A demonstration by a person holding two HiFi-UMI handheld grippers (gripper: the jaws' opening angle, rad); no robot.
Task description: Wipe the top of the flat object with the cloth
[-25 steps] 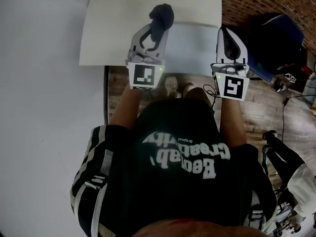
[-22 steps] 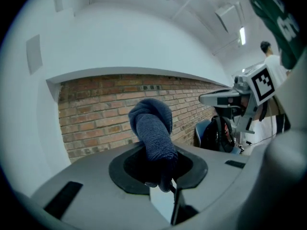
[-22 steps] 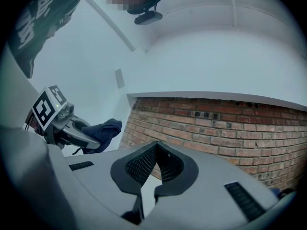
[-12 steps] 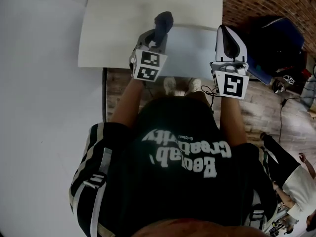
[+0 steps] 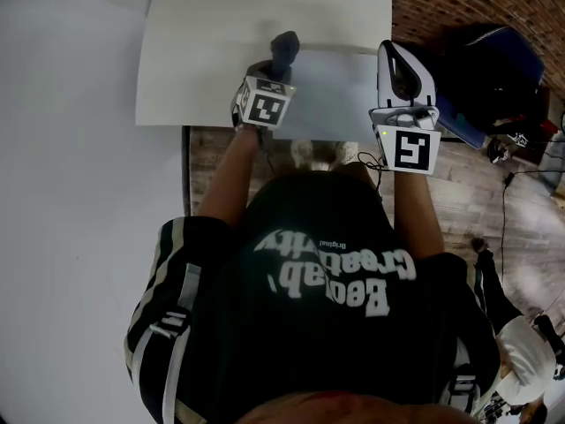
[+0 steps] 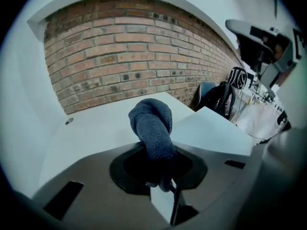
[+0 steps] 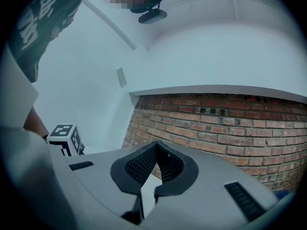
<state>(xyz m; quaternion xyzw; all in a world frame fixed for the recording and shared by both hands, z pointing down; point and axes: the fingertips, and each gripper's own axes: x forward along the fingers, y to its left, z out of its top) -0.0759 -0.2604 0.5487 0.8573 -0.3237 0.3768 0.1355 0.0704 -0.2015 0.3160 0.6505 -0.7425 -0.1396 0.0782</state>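
The cloth (image 5: 283,47), bunched into a roll, points lengthwise away from me along my left tool's (image 5: 272,67) jaws, which clamp its near end; its far end is over the far left corner of the flat panel (image 5: 331,91) on the desk (image 5: 212,34); my right tool (image 5: 402,69), jaws together and empty, is at the panel's right edge.

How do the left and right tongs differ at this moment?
The left tongs are shut on the dark cloth; the right tongs are shut on nothing. The left tongs point along the flat white sheet, the right tongs tilt up toward the brick wall. Both carry a marker cube.
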